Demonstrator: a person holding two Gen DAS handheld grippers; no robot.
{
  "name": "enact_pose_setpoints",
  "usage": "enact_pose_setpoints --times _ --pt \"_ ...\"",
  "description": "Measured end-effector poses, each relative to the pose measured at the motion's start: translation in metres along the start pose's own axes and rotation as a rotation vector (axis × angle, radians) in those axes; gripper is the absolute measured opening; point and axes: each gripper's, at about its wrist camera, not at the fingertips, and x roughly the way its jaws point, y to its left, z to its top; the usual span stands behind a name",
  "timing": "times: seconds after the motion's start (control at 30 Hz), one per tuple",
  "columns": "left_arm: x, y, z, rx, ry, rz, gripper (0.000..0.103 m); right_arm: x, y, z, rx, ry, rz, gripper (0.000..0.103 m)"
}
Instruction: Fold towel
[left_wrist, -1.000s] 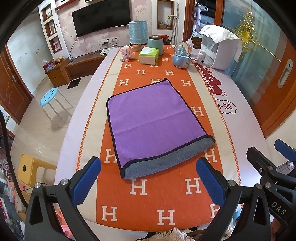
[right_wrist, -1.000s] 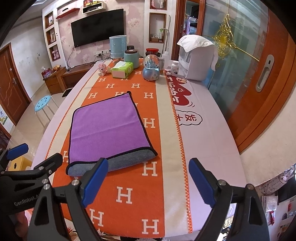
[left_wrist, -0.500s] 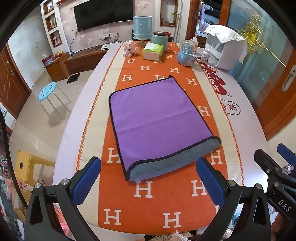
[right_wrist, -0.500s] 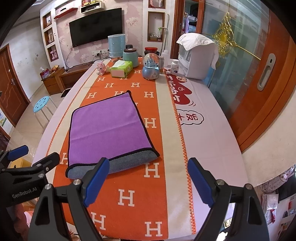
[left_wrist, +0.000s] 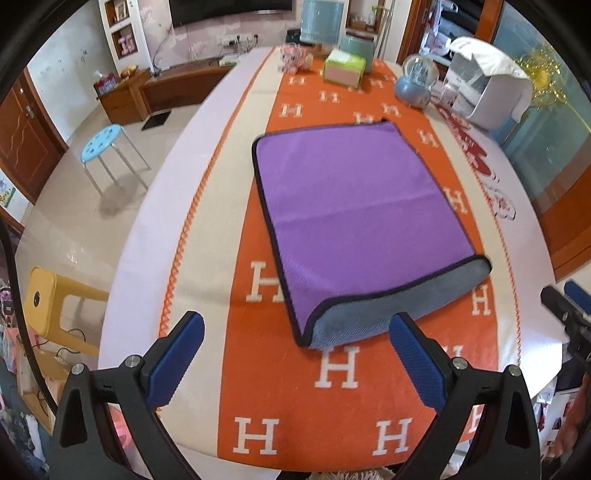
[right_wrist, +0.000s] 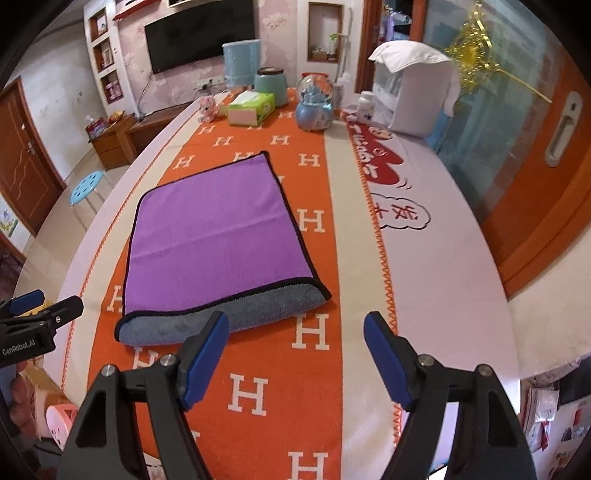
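Towel (left_wrist: 354, 221) folded with far edge blurred, left gripper (left_wrist: 295, 354) and right gripper (right_wrist: 295, 354) spread, empty

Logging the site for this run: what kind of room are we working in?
Most likely a home living and dining room: a wall-mounted television over a low wooden cabinet, and a long table with an orange H-patterned cloth holding the purple towel and a tissue box.
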Motion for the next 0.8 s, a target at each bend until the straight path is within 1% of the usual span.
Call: enact_pose_setpoints --times 0.07,0.13,0.23,0.33,0.37,0.43,0.5,0.57,0.6,0.63,0.7,0.8 --pt "0.009 0.003 -0.004 -0.004 0.027 -0.015 0.095 0.009 -0.003 0.001 -0.027 0.008 0.013 0.075" --pt "0.023 0.007 -0.009 -0.006 0.065 -0.053 0.089 0.018 -0.007 0.003 -0.058 0.02 0.033 0.075" --pt "0.036 0.009 -0.014 0.0 0.092 -0.093 0.085 0.033 -0.014 0.009 -0.117 0.047 0.06 0.074" --pt "0.046 0.01 -0.017 0.023 0.096 -0.102 0.083 0.044 -0.021 0.016 -0.172 0.068 0.086 0.07" --pt "0.048 0.01 -0.017 0.025 0.102 -0.106 0.082 0.051 -0.023 0.019 -0.192 0.079 0.111 0.07" --pt "0.056 0.012 -0.016 0.028 0.112 -0.13 0.073 0.061 -0.025 0.023 -0.224 0.097 0.148 0.068" --pt "0.067 0.013 -0.016 0.031 0.135 -0.168 0.066 0.071 -0.026 0.026 -0.265 0.112 0.186 0.064" --pt "0.074 0.013 -0.016 0.039 0.146 -0.187 0.06 0.083 -0.027 0.029 -0.302 0.132 0.215 0.063" --pt "0.077 0.011 -0.016 0.051 0.148 -0.197 0.057 0.09 -0.027 0.03 -0.32 0.146 0.232 0.061" --pt "0.079 0.009 -0.016 0.065 0.146 -0.206 0.055 0.095 -0.027 0.03 -0.339 0.159 0.253 0.059" --pt "0.082 0.005 -0.014 0.089 0.141 -0.22 0.055 0.104 -0.026 0.031 -0.375 0.177 0.29 0.055" --pt "0.083 -0.002 -0.011 0.127 0.133 -0.224 0.054 0.115 -0.027 0.032 -0.419 0.2 0.336 0.052"
